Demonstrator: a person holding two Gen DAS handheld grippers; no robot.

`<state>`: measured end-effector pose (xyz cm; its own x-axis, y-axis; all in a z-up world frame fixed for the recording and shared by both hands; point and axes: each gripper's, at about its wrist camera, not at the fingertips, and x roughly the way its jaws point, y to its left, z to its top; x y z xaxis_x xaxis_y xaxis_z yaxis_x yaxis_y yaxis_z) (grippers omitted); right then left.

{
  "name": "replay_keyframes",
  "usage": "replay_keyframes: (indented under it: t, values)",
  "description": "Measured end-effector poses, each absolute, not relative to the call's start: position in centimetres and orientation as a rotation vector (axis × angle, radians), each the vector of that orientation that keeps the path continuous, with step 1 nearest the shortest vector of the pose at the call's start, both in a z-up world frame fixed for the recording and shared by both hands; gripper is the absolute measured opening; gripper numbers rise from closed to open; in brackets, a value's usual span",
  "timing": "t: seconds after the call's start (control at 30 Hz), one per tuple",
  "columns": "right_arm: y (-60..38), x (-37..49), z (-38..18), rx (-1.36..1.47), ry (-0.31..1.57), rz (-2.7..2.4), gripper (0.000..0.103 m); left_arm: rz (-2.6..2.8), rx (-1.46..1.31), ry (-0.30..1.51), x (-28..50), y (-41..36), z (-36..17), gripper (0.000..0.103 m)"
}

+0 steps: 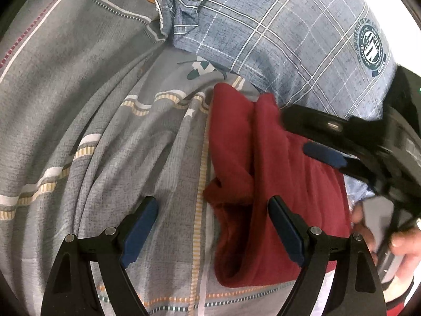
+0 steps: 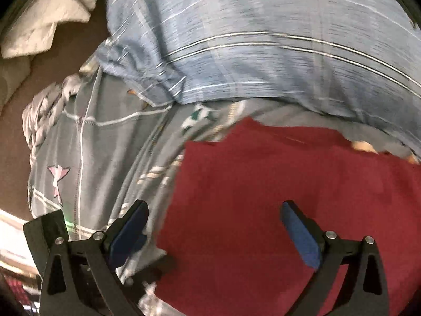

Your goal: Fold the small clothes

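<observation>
A dark red garment (image 1: 276, 179) lies bunched in long folds on a grey patterned bedsheet (image 1: 105, 137). My left gripper (image 1: 213, 213) stands open just above it. Its left finger is over the sheet, its right finger over the red cloth, and the garment's left edge lies between them without being pinched. In the right wrist view the red garment (image 2: 263, 197) fills the lower right. My right gripper (image 2: 215, 221) hangs open over its left part, holding nothing. One of its blue pads (image 1: 323, 155) shows over the garment's right side in the left wrist view.
A blue plaid pillow (image 1: 289, 31) lies just behind the garment and also shows as the pillow (image 2: 263, 47) in the blurred right wrist view. A hand (image 1: 402, 242) grips the right tool. White cloth (image 2: 47, 21) and a brown surface (image 2: 15, 144) lie at the far left.
</observation>
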<state>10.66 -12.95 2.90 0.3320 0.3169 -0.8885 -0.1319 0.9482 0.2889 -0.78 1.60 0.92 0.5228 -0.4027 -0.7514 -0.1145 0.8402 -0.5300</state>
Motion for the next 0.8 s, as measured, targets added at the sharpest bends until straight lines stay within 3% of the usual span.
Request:
replay_keyframes:
  t: [0.67,0.77,0.8]
  values:
    - [-7.3,13.8,-1.9,-0.133,1.324,0.236,0.101,-0.173,-0.556,1.018,-0.6,1.6,0.9,0.086]
    - [-7.1,13.5,-2.2,-0.236,1.274,0.204,0.078,-0.174,-0.543,1.017,-0.7,1.4,0.9,0.087]
    - [-7.4,13.4,-1.9,-0.245,1.251,0.197,0.062,-0.174,-0.537,1.015,-0.7,1.3,1.0,0.087]
